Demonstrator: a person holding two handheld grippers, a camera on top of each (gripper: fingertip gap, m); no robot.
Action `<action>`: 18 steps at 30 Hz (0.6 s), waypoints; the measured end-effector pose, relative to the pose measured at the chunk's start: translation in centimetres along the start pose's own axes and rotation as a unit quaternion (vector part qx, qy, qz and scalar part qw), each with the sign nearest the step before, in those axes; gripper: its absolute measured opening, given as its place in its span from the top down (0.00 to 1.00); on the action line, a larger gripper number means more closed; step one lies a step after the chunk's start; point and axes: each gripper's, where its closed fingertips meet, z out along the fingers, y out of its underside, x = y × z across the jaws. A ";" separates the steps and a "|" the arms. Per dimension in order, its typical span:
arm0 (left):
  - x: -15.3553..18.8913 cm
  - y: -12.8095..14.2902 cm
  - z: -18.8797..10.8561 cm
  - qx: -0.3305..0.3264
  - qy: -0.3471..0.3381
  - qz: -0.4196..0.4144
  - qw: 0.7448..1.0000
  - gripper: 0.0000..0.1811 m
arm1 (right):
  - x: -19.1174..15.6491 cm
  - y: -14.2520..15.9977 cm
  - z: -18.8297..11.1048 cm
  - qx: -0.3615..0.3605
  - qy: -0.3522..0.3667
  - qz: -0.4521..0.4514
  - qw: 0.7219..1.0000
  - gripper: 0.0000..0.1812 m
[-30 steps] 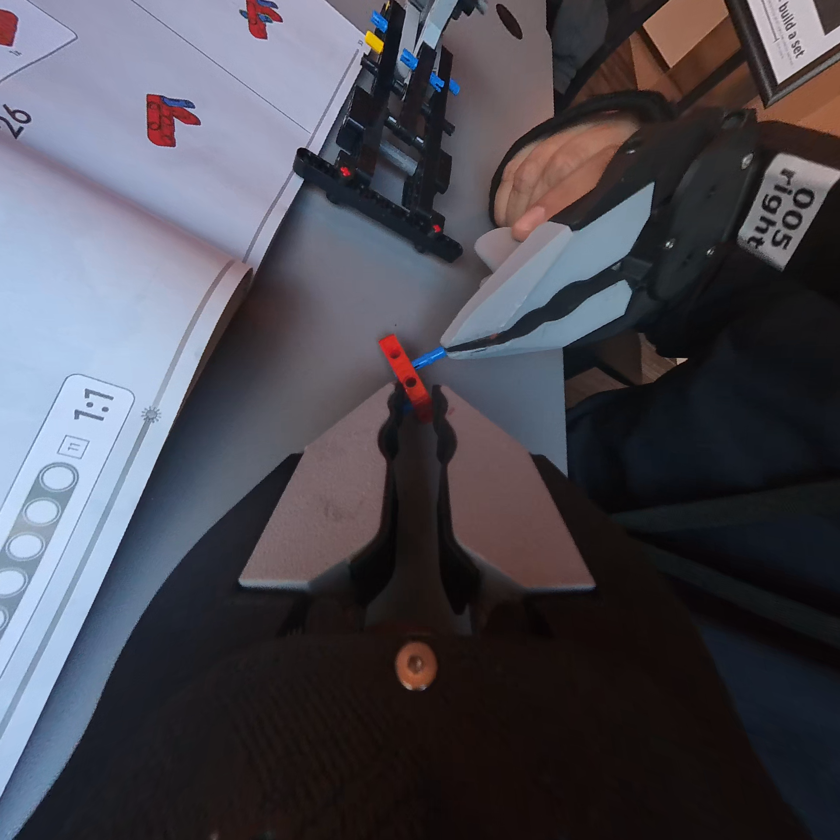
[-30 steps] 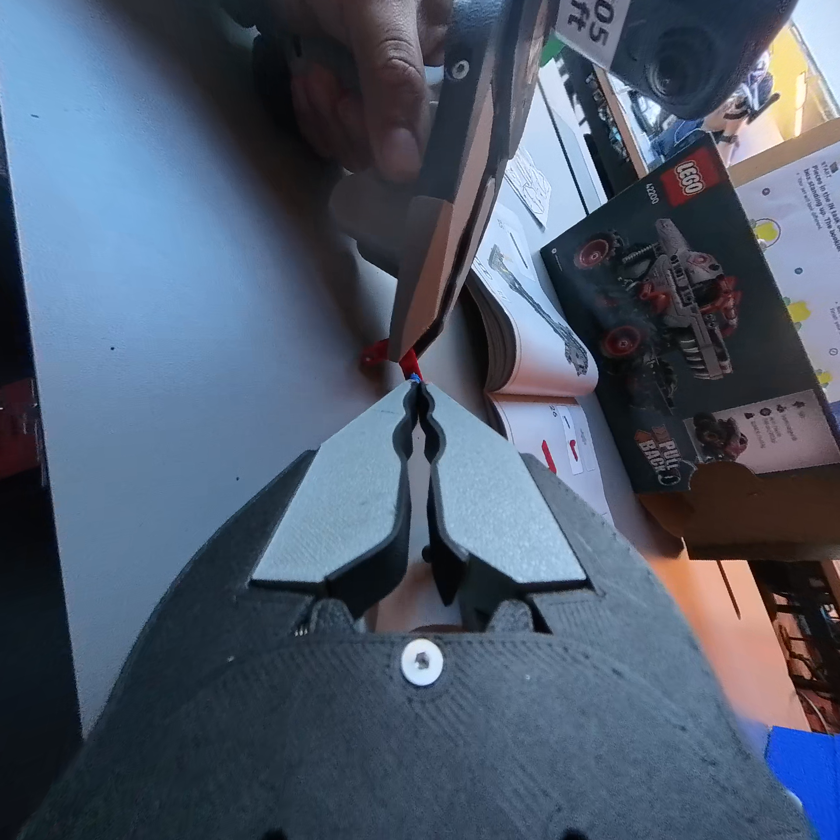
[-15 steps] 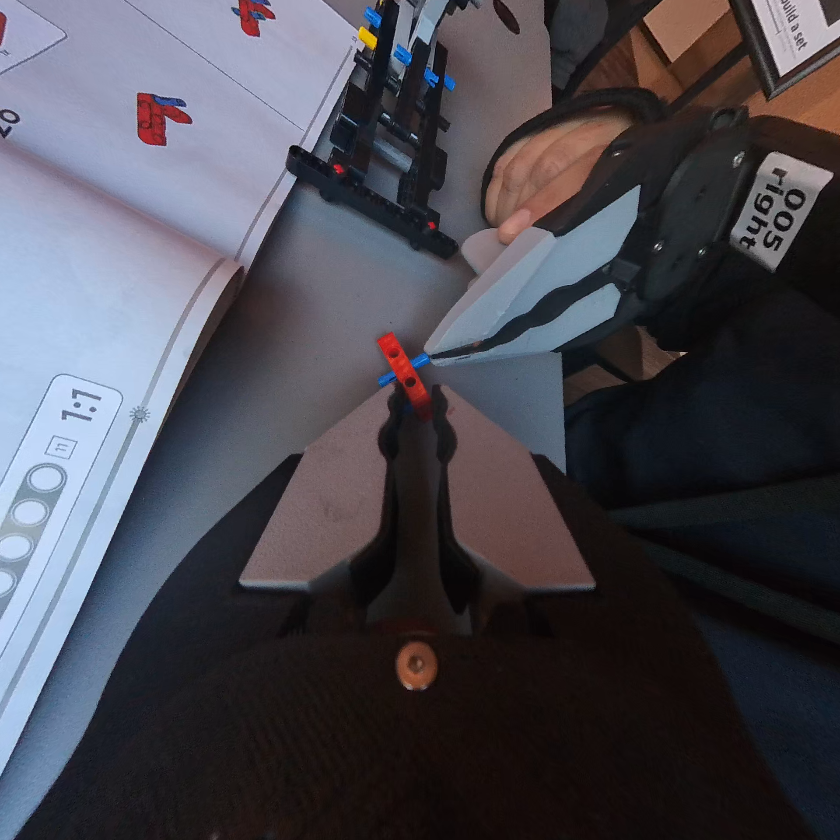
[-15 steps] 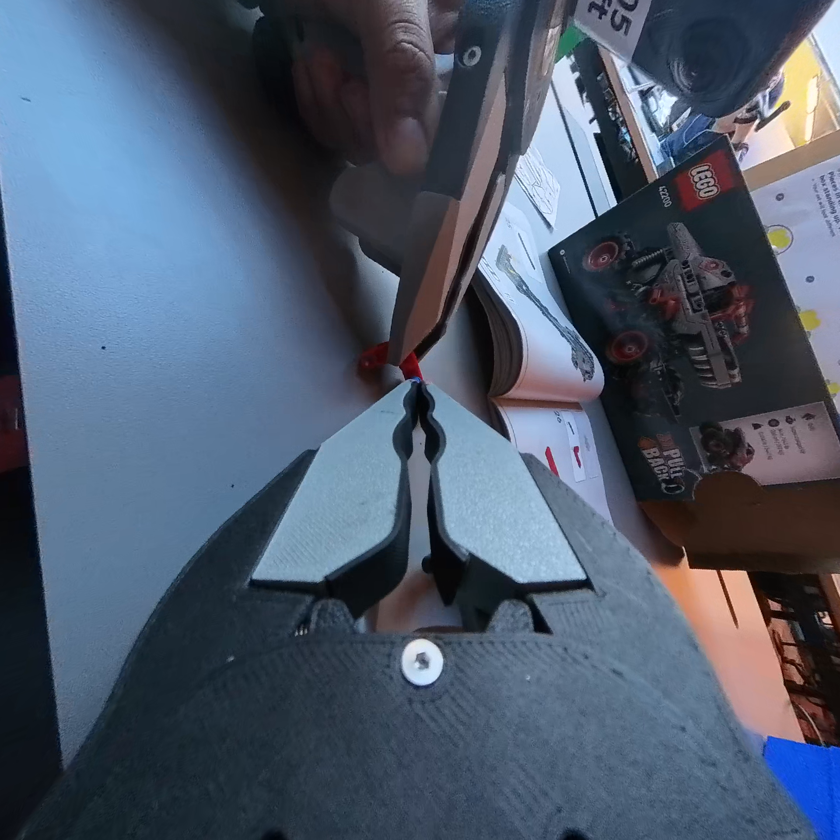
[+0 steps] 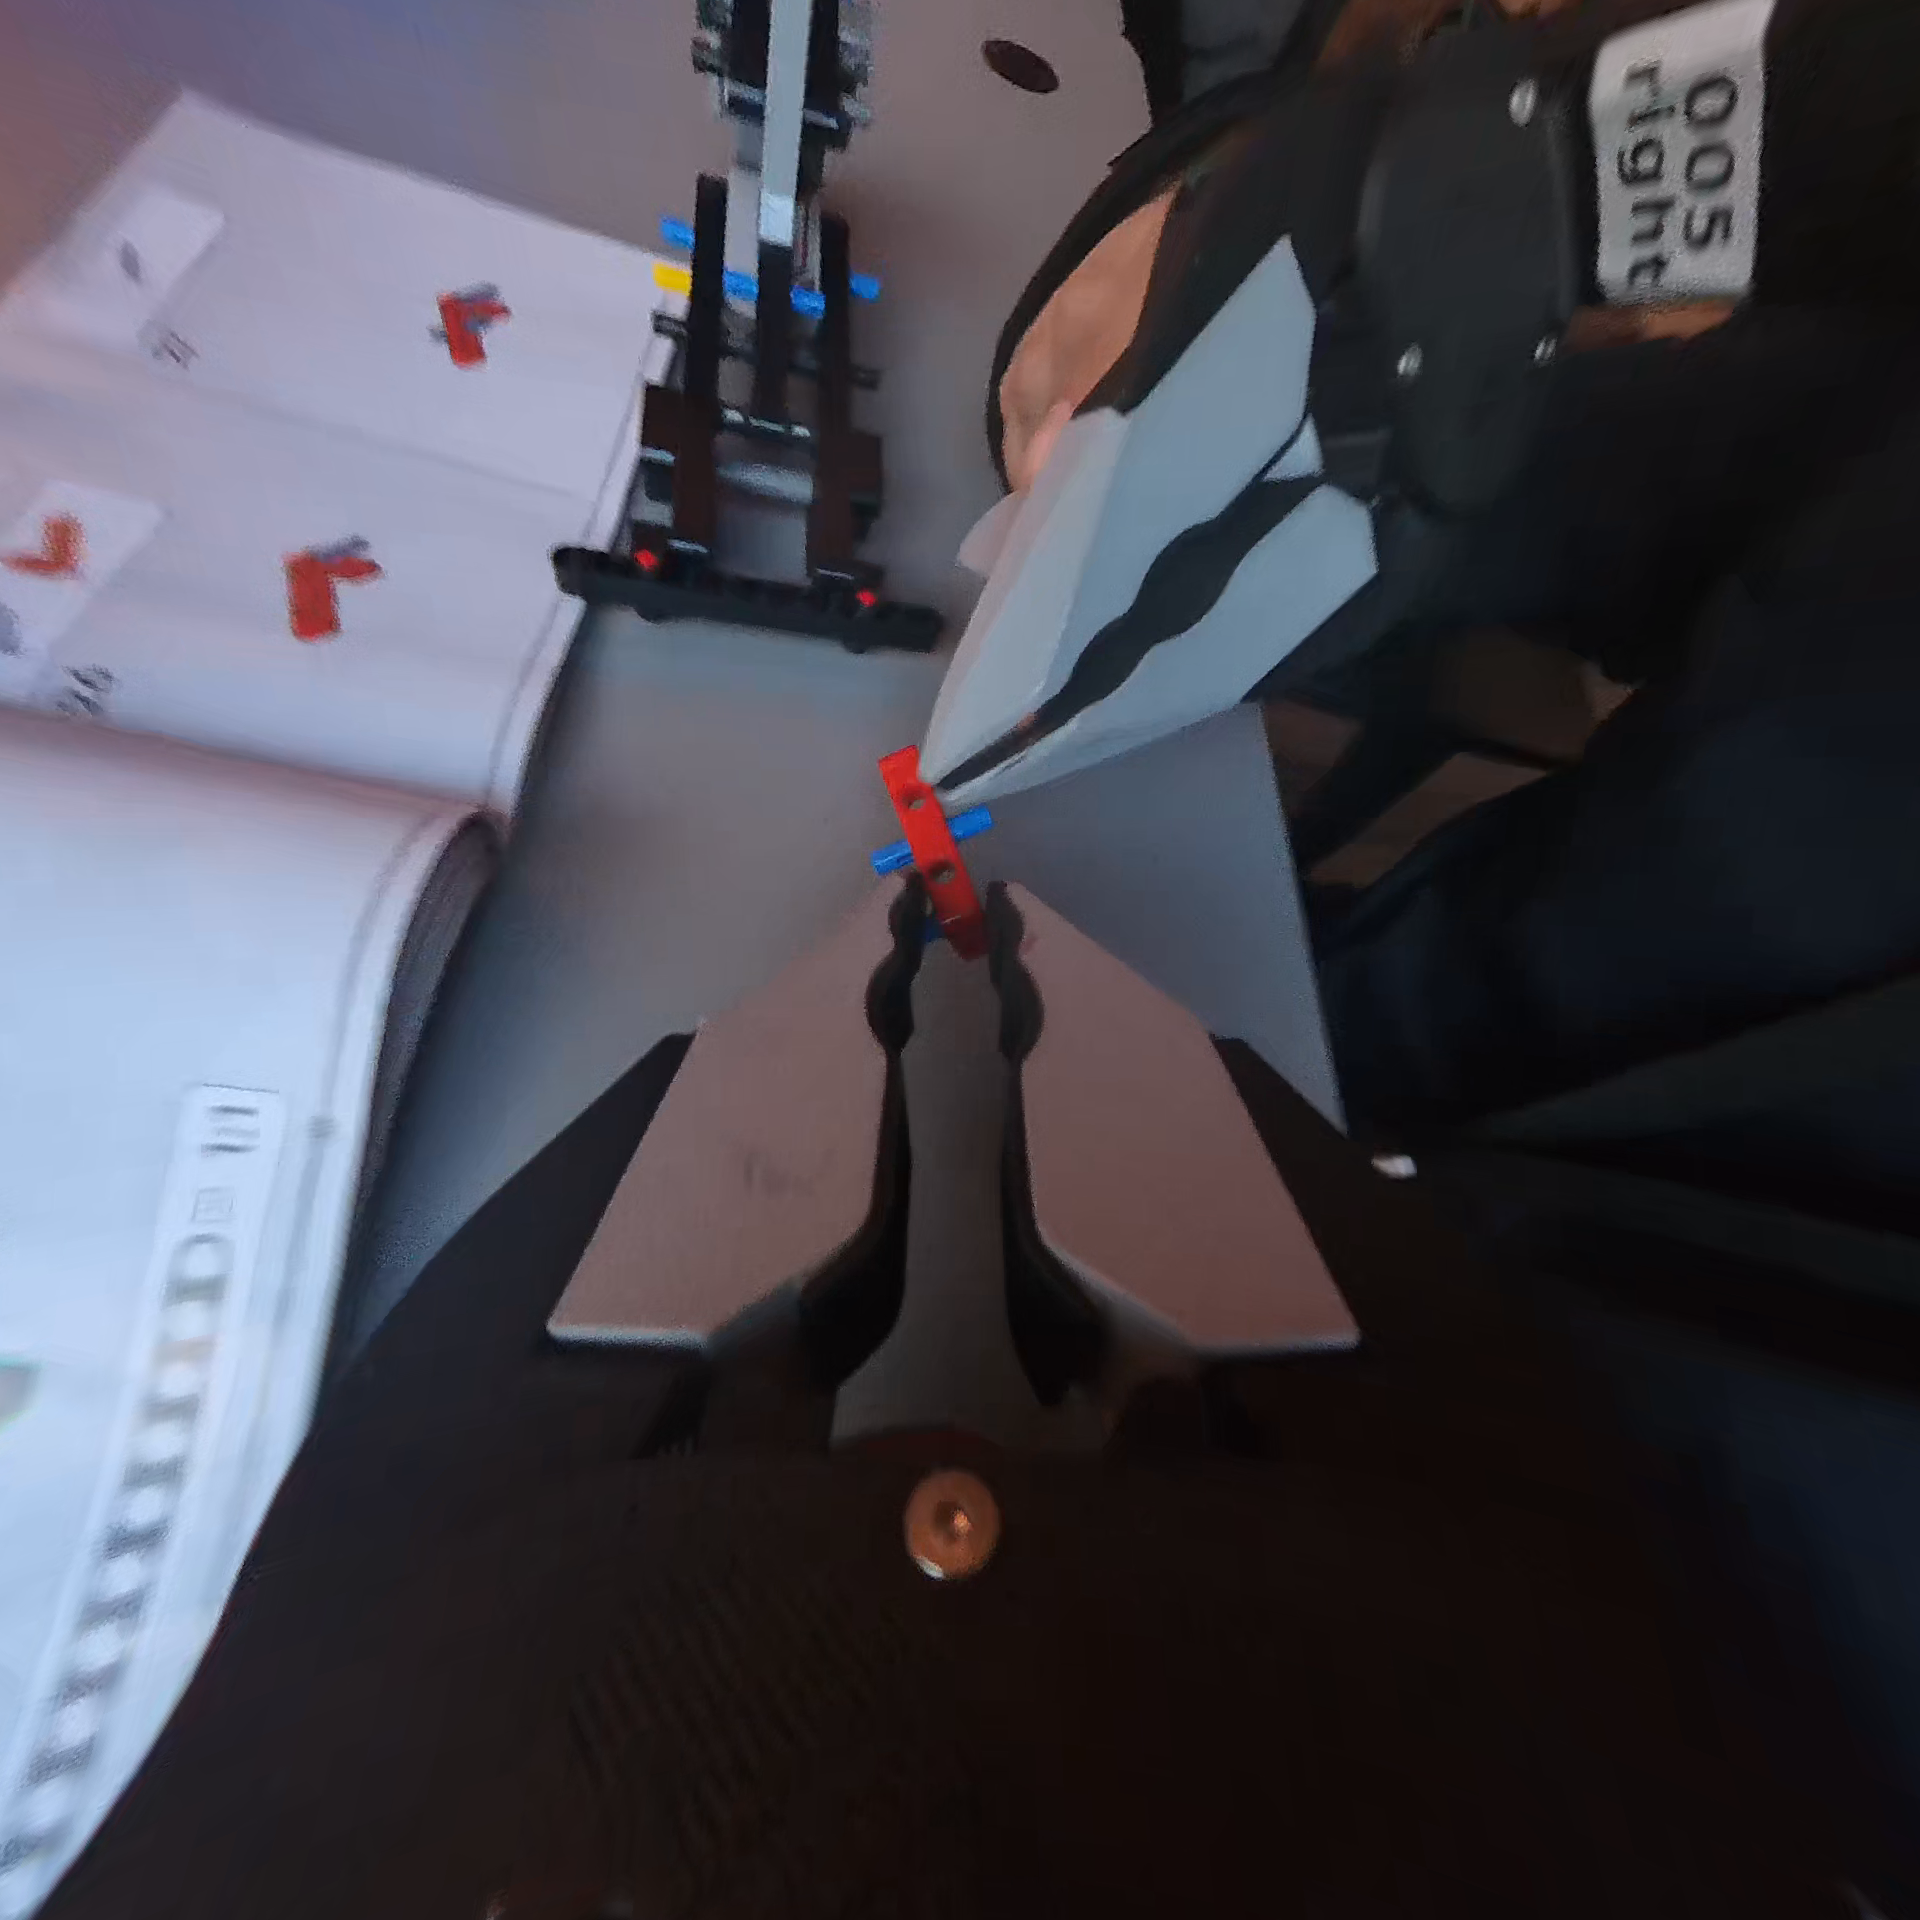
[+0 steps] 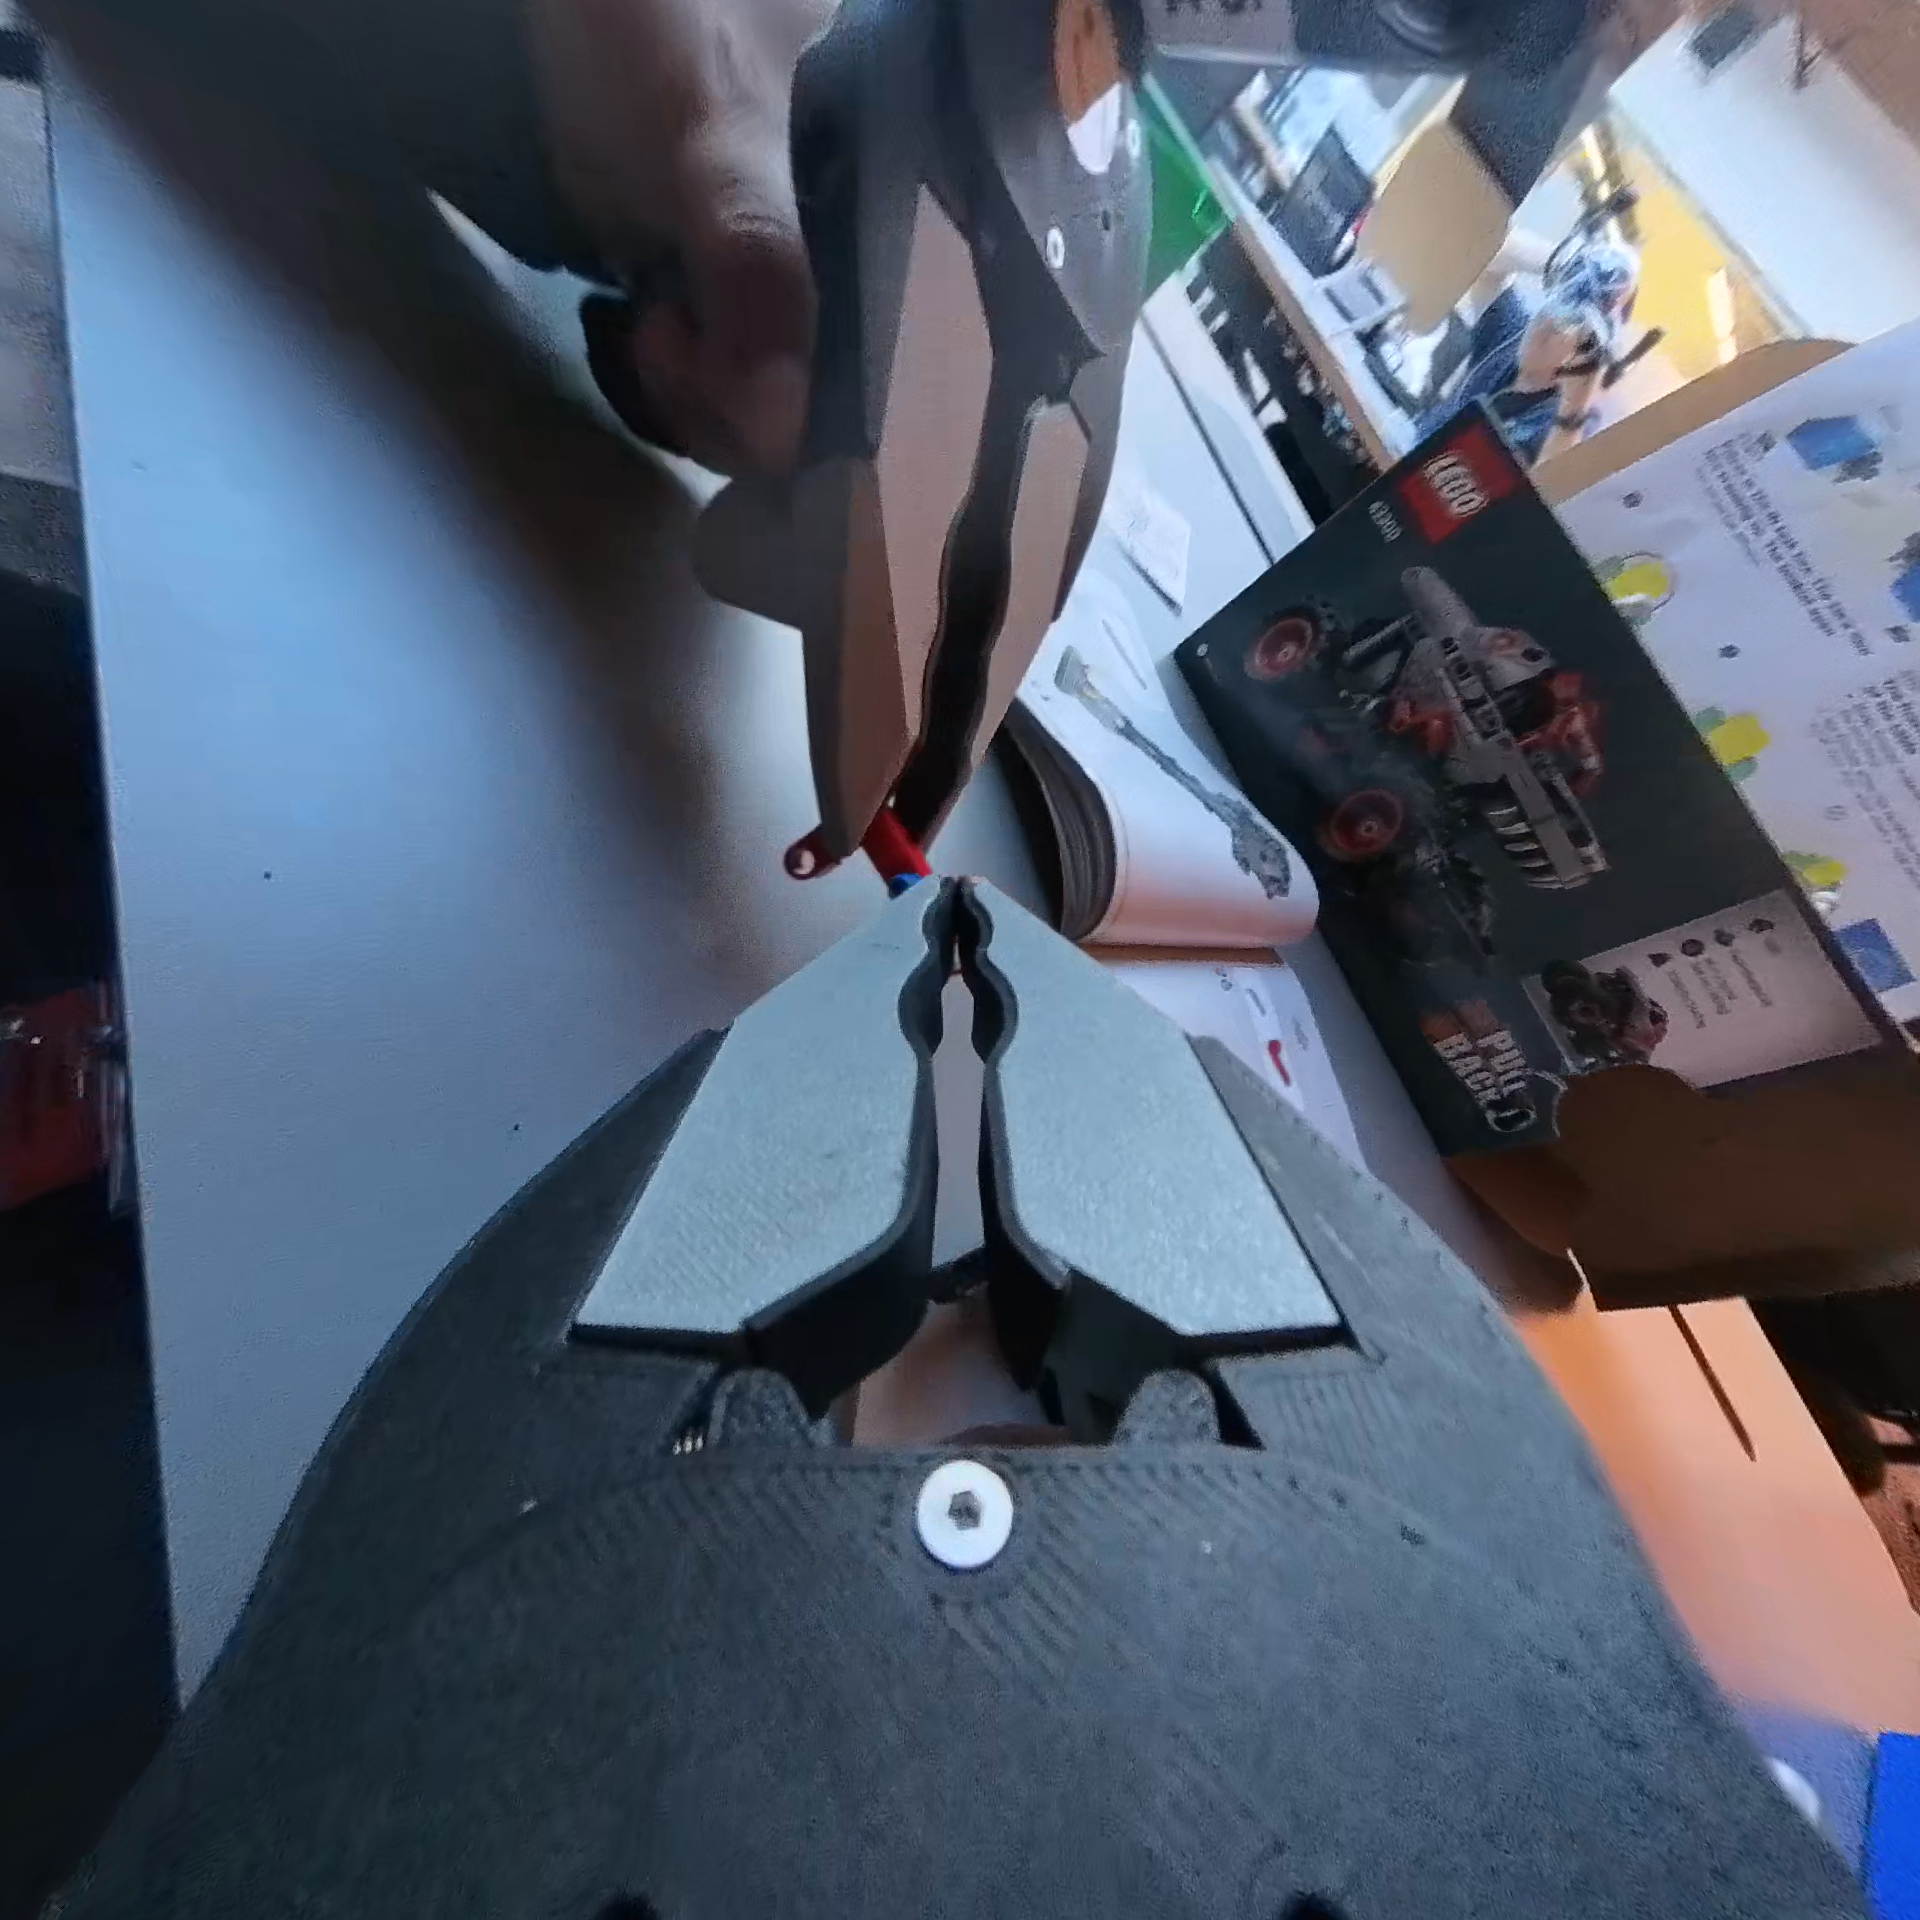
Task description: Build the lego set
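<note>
My left gripper [image 5: 951,914] is shut on the lower end of a small red beam [image 5: 928,831] and holds it just above the grey table [image 5: 727,790]. A blue pin [image 5: 971,824] sticks through the beam's middle hole and pokes out on both sides. My right gripper [image 5: 935,774] comes in from the right with its jaws shut. Its tips rest against the beam's top end, just above the pin. In the right wrist view my right gripper [image 6: 956,891] is shut, with the red beam [image 6: 896,844] and a bit of blue pin [image 6: 902,883] just beyond its tips, under the left gripper [image 6: 883,821].
A black chassis assembly [image 5: 769,447] with blue and yellow pins stands farther back on the table. An open instruction booklet [image 5: 260,727] lies at the left. The set's dark box [image 6: 1507,779] stands beyond the booklet [image 6: 1164,831]. The table edge runs close on the right. My two grippers' fingertips are within a few centimetres of each other.
The blue pin, held by the right gripper a second ago, now sits through the red beam. The right gripper's tips have shifted up to the beam's top end. Both views have swung.
</note>
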 end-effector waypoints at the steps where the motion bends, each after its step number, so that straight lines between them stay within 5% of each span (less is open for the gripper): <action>1: -0.5 0.0 -0.4 -0.002 -0.023 0.032 0.999 0.95 | 0.3 -0.2 -0.3 0.007 0.009 0.004 1.000 1.00; 6: -1.8 -0.4 -1.4 0.008 -0.071 0.057 0.996 0.95 | 0.3 -0.4 -0.6 0.019 0.003 0.022 1.000 1.00; 8: -2.0 -0.5 -1.3 0.011 -0.076 0.052 0.996 0.95 | 0.6 -0.2 -0.4 0.009 0.016 0.019 1.000 0.87; 14: -3.1 -0.3 -1.4 0.007 -0.117 0.071 0.991 0.95 | 0.5 0.3 -0.2 -0.009 0.026 -0.003 1.000 0.87; 18: -4.9 -0.2 -1.9 -0.033 -0.235 0.208 0.949 0.95 | 1.1 0.3 -0.4 -0.006 0.042 0.004 0.999 0.88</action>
